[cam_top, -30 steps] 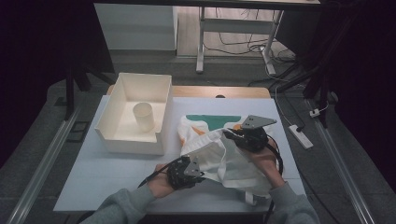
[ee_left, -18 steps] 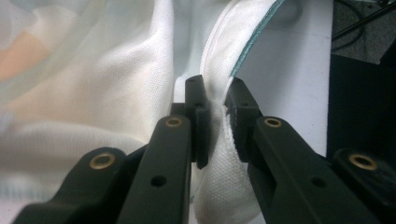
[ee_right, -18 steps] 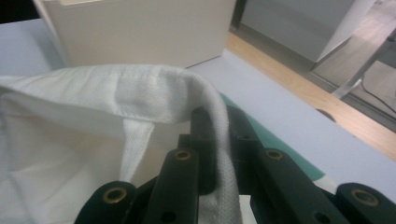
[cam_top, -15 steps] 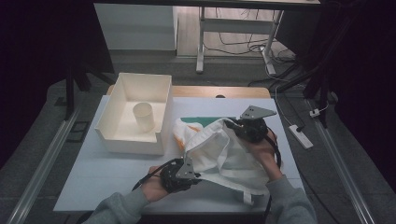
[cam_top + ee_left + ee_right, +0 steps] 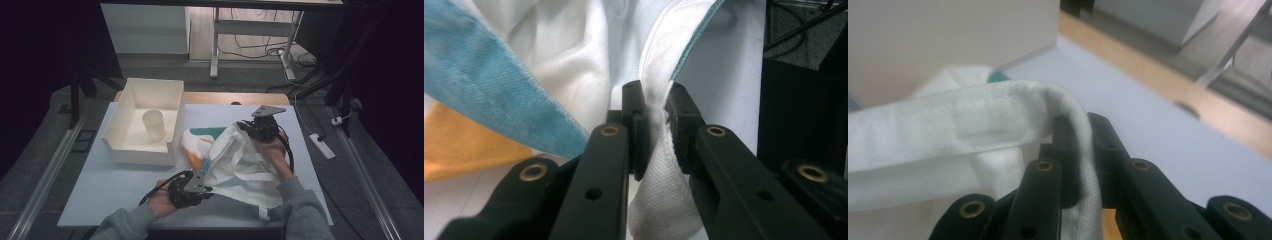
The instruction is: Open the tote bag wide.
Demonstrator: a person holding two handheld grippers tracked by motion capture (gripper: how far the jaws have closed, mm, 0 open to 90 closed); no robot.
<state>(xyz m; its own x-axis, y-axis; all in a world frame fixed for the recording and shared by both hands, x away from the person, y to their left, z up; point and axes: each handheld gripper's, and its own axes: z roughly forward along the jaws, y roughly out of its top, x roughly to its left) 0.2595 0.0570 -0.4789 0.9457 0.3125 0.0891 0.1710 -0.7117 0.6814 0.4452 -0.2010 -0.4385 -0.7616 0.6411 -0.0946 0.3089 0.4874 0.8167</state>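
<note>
Tote bag lies on worktop just right of the white bin, part lifted and spread btwn both claws. Left claw clamped on bag's hem, near edge; right claw clamped on a white strap, far side. Judgement: grips done, bag opened w/ mouth toward bin; laying flat or folding still left.

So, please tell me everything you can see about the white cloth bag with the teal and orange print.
The white cloth bag with the teal and orange print looks like woven fabric, with white strap handles and a teal-edged hem. It lies crumpled on the white table, to the right of the cream open box; whether it touches the box I cannot tell. The left gripper is clamped on its near edge, and the right gripper pinches a strap at the far side, so the cloth is pulled between them.
</note>
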